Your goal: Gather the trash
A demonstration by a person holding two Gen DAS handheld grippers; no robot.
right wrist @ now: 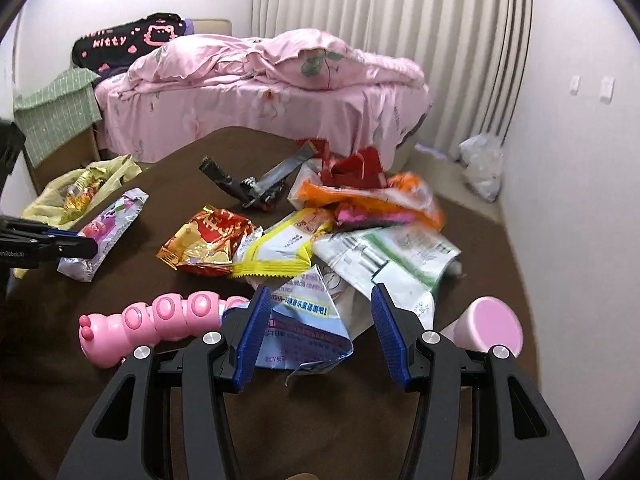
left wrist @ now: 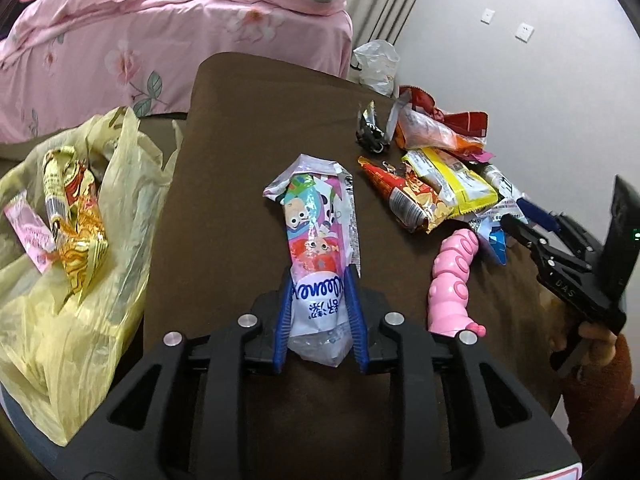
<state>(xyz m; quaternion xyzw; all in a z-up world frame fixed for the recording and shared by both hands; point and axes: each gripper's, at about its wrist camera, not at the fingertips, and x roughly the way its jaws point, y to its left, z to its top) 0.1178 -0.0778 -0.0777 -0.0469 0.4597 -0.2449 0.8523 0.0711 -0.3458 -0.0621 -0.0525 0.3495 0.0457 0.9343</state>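
The cartoon wrapper (left wrist: pixel 316 248) lies between the left gripper's (left wrist: pixel 319 280) jaws.

Orange wrapper (right wrist: pixel 416 196) blurred (print unreadable).

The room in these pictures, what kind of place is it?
Most likely a bedroom at home: a bed with pink floral bedding, long striped curtains, and a brown-covered table littered with snack wrappers.
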